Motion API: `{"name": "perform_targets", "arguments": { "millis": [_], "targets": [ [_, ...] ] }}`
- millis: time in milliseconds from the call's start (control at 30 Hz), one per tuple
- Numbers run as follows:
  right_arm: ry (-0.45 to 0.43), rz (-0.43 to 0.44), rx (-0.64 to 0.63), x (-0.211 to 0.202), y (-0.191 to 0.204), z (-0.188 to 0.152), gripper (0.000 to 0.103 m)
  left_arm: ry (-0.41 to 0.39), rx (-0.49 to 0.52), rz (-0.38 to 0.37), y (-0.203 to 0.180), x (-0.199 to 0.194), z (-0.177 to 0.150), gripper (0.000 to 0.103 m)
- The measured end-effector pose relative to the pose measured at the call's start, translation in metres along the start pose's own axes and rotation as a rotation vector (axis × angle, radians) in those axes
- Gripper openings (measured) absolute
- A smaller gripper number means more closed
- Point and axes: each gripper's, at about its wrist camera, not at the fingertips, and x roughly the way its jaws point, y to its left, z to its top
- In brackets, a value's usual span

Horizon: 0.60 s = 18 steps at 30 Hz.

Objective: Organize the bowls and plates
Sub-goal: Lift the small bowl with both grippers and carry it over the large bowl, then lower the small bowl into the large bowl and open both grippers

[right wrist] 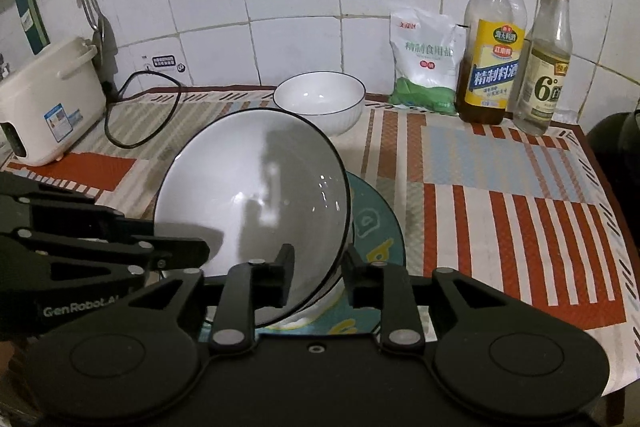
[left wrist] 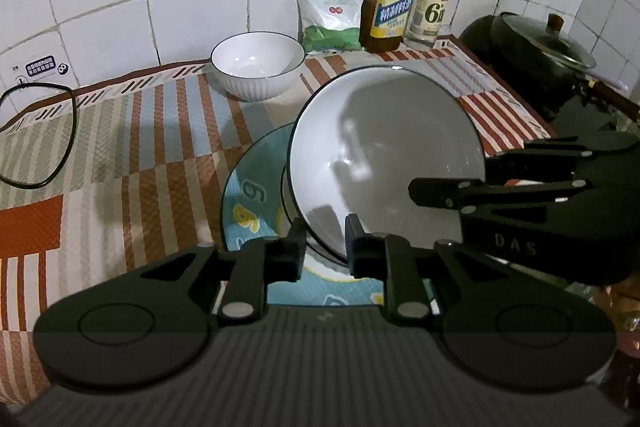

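Two black two-finger grippers straddle the near rim of one large white glazed bowl with a thin dark rim [left wrist: 384, 155], tilted on a round teal patterned plate [left wrist: 248, 203]. Left gripper [left wrist: 325, 245] stands narrow, seemingly pinching the rim; right gripper [right wrist: 316, 273] stands slightly wider, pad contact unclear. Judged best: lower the smooth, slippery bowl flat before releasing. One smaller ribbed white bowl [left wrist: 257, 65] waits at twelve o'clock on the striped woven cloth [left wrist: 132, 147].

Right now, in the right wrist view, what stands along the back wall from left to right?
Rice cooker → small white bowl → salt bag → cooking wine bottle → vinegar bottle.
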Motion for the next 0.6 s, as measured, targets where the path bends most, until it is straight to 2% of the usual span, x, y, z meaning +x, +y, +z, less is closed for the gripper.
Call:
{"name": "perform_targets", "arguments": {
  "millis": [100,200,400,467,600],
  "targets": [
    [-0.029,-0.02,-0.019,0.0,0.001,-0.001,0.04,-0.024,-0.01,0.014,0.004,0.001,-0.001,0.021],
    [-0.058,0.007,-0.024,-0.004,-0.001,-0.002,0.041,-0.077,0.005,0.024,0.005,-0.005,-0.001,0.024],
    [-0.112,0.064,-0.022,-0.021,-0.004,0.002,0.041,-0.097,0.002,0.007,0.008,-0.017,-0.001,0.026],
    [-0.135,0.08,-0.025,-0.032,-0.007,0.004,0.042,-0.119,0.004,-0.007,0.012,-0.028,0.0,0.042],
    [-0.161,0.137,-0.031,-0.055,-0.017,0.013,0.048,-0.188,0.015,-0.015,0.023,-0.053,0.005,0.056]
  ]
}}
